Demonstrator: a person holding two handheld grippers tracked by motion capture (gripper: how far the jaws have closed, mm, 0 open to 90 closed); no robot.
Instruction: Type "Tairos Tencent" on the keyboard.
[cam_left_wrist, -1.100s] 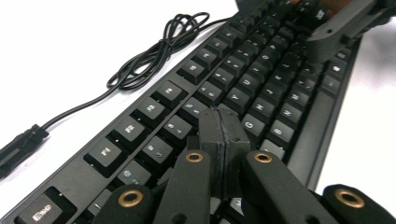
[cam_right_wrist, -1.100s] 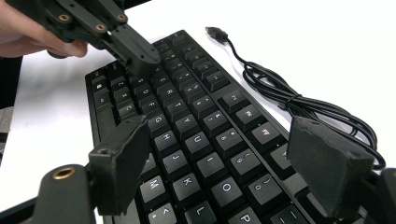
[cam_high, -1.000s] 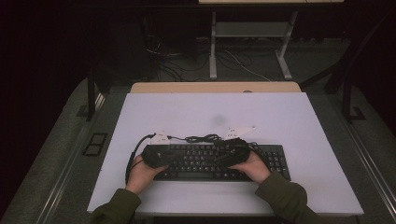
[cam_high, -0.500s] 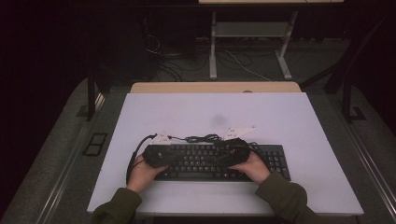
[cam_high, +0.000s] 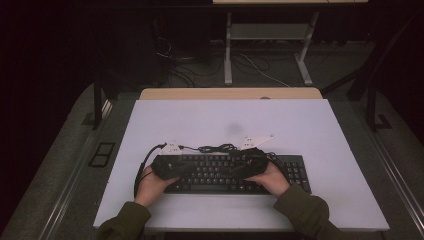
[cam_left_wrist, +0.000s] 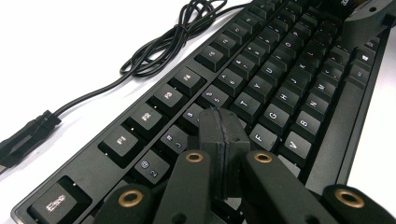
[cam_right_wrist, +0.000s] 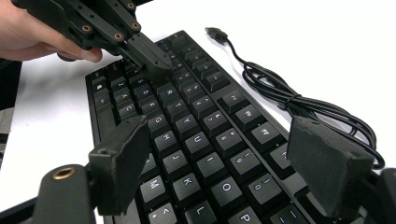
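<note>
Keyboard (cam_high: 235, 172), black and flat, lies near my edge of a smooth pale table (cam_high: 310, 125); its coiled cable (cam_left_wrist: 159, 44) rests behind it. My left claw (cam_left_wrist: 223, 135) is clenched empty over the keys, my right claw (cam_right_wrist: 224, 158) spread above them. Beyond, the room looks dark, maybe carpeted.

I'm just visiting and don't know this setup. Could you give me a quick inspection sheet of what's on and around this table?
Surface: white table, mostly bare.
Job's things: black keyboard lying flat near the person's edge.
Clutter: nothing seen.
Grippers: left gripper shut, tip over the keys near the number row; right gripper open, jaws spread above the keys, holding nothing.
Cables: keyboard cable bundled loosely on the table behind the keyboard, its plug lying free.
Surroundings: dark room; desk legs and floor wires beyond the table.
</note>
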